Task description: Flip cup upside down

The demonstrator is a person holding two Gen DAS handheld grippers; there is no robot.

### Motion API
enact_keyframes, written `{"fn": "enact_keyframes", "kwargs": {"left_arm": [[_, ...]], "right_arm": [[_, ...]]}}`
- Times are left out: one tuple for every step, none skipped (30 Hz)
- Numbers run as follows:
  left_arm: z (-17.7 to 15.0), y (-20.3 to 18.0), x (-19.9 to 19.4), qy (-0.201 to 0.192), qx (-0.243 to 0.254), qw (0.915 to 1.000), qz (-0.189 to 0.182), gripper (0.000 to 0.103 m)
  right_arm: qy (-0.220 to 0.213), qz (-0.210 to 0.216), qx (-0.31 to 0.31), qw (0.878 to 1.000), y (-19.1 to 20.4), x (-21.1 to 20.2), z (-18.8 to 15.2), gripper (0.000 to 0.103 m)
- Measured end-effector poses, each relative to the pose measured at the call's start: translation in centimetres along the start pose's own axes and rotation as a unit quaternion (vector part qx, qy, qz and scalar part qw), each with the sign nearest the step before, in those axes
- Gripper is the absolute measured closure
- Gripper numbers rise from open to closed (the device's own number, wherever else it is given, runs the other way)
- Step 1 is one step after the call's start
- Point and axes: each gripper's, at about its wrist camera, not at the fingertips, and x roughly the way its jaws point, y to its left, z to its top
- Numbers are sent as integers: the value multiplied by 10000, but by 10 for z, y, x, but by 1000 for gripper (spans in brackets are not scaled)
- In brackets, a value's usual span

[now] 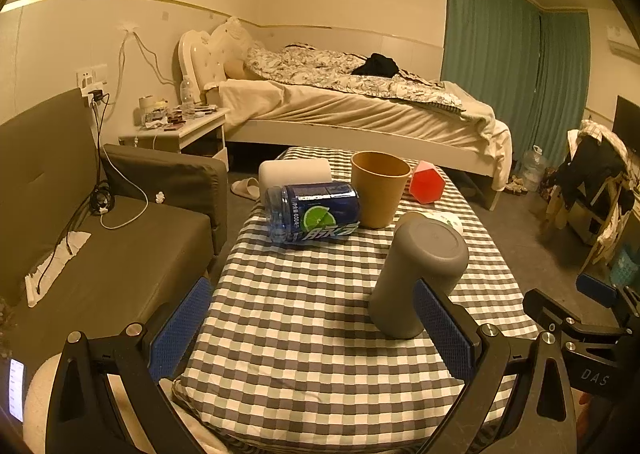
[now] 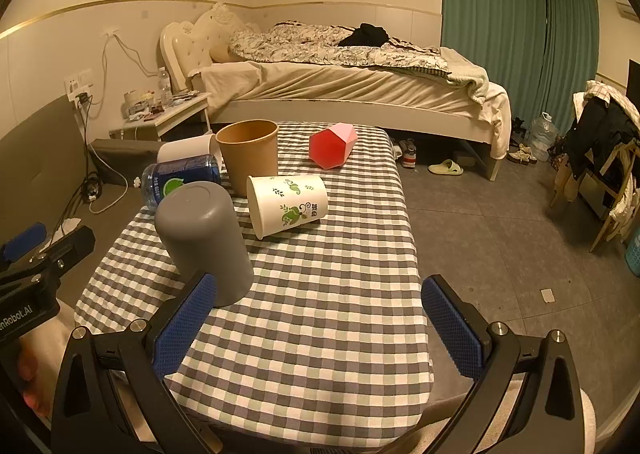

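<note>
Bedroom setting: unmade bed (image 1: pixel 360 101), teal curtains (image 2: pixel 492 25), grey sofa (image 1: pixel 100 246) to the left. Checked tablecloth (image 2: pixel 320 314) over a low table, carrying brown paper cup (image 2: pixel 249 157) upright, leaf-print paper cup (image 2: pixel 288 205) on its side, blue drink bottle (image 1: pixel 314 211) lying flat, red faceted container (image 2: pixel 332 145) tipped. Grey cup (image 1: pixel 420 274) upside down, base up. Left gripper (image 1: pixel 316 334) spread wide, cup just ahead, against its right finger. Right gripper (image 2: pixel 320 322) spread wide, empty, cup ahead-left, near left finger.
</note>
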Motion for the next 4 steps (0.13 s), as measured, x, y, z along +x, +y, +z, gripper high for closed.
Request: {"fn": "enact_keyframes", "kwargs": {"left_arm": [[0, -2, 0, -5, 1, 10000, 19, 0], [0, -2, 0, -5, 2, 10000, 28, 0], [0, -2, 1, -4, -4, 10000, 22, 0], [0, -2, 1, -8, -4, 10000, 21, 0]], "right_arm": [[10, 2, -3, 10000, 0, 0, 0, 0], [20, 5, -2, 10000, 0, 1, 0, 0], [24, 1, -3, 10000, 0, 1, -1, 0], [27, -1, -3, 10000, 0, 1, -1, 0]]}}
